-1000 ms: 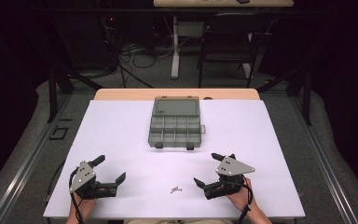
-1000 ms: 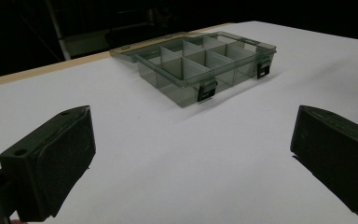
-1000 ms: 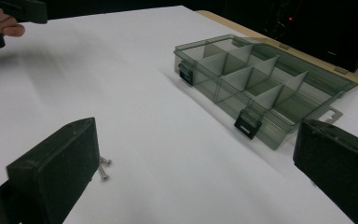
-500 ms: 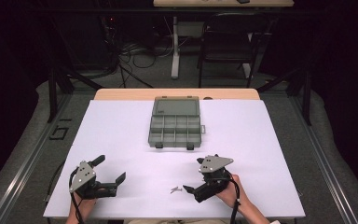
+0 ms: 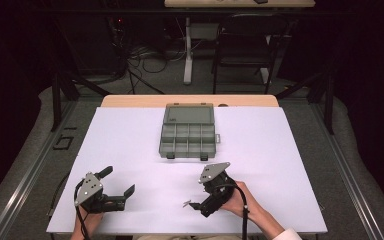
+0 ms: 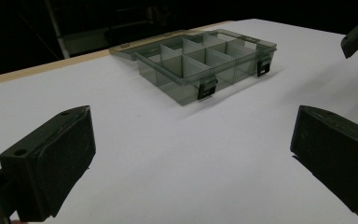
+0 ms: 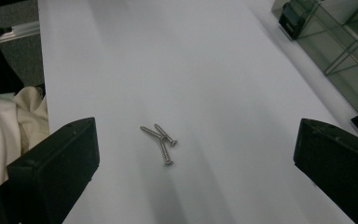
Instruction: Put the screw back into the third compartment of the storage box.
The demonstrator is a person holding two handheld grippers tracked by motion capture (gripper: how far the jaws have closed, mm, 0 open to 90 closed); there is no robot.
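The right claw [image 5: 196, 206] hovers with its jaws spread wide over three small screws [image 7: 161, 141], which lie touching in a loose cluster on the white surface [image 5: 280, 150], near its front edge. The left claw [image 5: 117, 186] rests apart at the front left, also spread. The open compartment box [image 5: 188, 136] sits farther back.

The left gripper [image 5: 116, 196] sat at about seven o'clock on the high view, held low in the left hand [image 5: 91, 220], its jaws wide apart and aimed toward three o'clock. The right gripper [image 5: 196, 205] lay at about five o'clock, gripped by the right hand [image 5: 235, 201], forearm entering from the bottom edge with a pale sleeve cuff [image 5: 289, 234] showing. Its jaws (also spread wide) pointed toward eight o'clock, tilted downward.
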